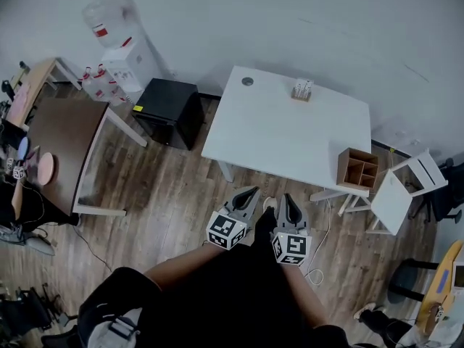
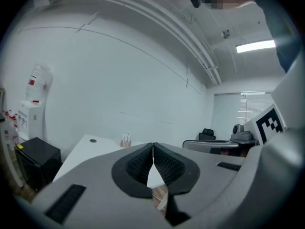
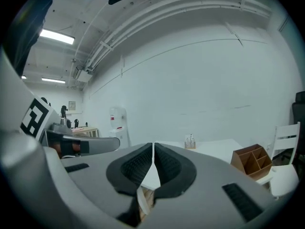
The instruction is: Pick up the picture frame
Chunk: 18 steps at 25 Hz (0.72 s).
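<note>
The picture frame may be the small thing [image 1: 302, 90] by the white table's [image 1: 268, 140] far edge; it's too tiny to tell. Our left gripper [image 1: 253, 192] and right gripper [image 1: 288, 199] are pressed together, empty. We should step closer, then spread them.

Even, cool indoor light in all 3 views, fairly bright. A ceiling strip light [image 2: 256, 46] glows upper right in the left gripper view; a second strip light [image 3: 57, 36] glows upper left in the right gripper view. White table [image 1: 290, 133] is bright w/o hard glare, w/ soft shadow beneath on the wood floor [image 1: 174, 187]. Person's dark clothes [image 1: 225, 288] are nearly black, little detail. Gripper views: strong fisheye, walls bow, corners black. Left gripper [image 2: 153, 149] & right gripper [image 3: 153, 149], close to lens, look slightly soft.
</note>
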Motion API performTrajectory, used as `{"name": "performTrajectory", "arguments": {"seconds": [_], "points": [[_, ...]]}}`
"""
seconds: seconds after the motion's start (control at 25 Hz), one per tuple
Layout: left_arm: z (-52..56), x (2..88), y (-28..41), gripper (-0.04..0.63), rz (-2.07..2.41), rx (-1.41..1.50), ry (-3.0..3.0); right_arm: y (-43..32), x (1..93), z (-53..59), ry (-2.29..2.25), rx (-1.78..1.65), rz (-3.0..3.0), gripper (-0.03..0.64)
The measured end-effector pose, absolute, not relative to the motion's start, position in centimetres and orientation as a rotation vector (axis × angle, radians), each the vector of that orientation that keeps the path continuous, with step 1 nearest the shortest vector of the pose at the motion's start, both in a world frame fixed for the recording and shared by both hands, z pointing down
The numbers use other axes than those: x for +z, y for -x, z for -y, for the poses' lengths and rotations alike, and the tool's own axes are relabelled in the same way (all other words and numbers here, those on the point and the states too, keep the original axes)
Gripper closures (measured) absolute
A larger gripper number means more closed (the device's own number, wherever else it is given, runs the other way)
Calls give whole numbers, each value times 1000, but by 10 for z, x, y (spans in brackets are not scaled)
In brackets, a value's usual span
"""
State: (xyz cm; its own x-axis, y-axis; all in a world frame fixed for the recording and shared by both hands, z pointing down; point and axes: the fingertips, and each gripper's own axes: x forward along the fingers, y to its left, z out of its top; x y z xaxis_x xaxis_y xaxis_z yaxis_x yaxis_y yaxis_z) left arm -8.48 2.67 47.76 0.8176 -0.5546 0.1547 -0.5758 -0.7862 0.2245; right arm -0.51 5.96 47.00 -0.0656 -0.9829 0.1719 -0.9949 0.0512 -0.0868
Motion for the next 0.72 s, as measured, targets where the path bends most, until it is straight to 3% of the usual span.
{"name": "performTrajectory", "arguments": {"seconds": [0.24,0.72], "points": [[67,492,13,580,933,192,-2713,-93,481,27,-2135,326,2198,581],[206,540,-83,580,1071,285,-2618,-188,513,183,-1994,431,2263,581]]}}
